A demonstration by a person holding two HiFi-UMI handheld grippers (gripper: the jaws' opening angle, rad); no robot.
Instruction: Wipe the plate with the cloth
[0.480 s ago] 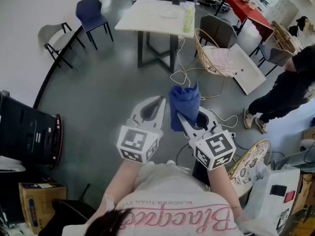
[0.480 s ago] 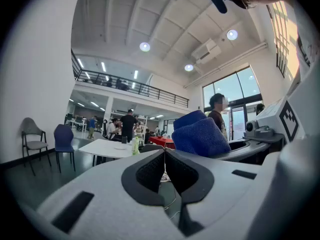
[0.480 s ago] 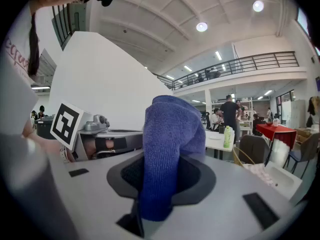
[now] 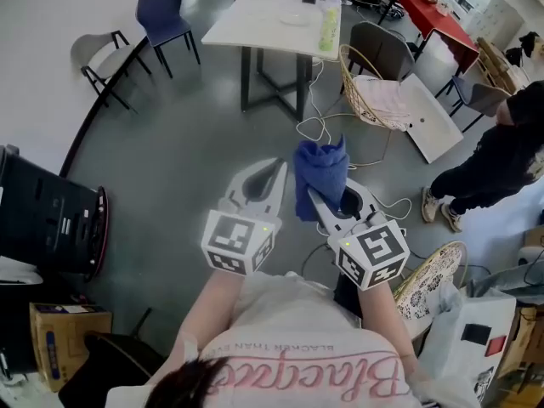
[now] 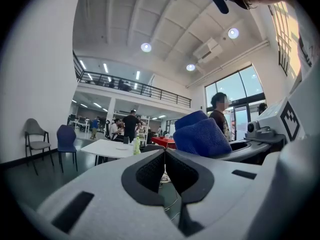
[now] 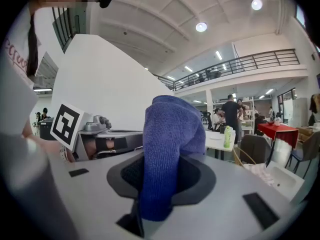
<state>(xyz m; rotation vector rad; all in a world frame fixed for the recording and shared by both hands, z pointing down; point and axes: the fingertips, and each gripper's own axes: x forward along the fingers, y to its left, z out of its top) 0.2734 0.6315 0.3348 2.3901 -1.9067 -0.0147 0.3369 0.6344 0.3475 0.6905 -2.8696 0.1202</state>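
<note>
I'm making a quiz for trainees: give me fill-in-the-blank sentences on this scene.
The right gripper is shut on a ____ cloth.
The left gripper is shut and holds ____.
The ____ bottle stands on the white table.
Missing: blue; nothing; green.

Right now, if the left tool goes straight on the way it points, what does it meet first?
Nothing close: the left tool, shut and empty, points level over open floor. The white table with the green bottle lies roughly in line, far off; depth is hard to judge.
</note>
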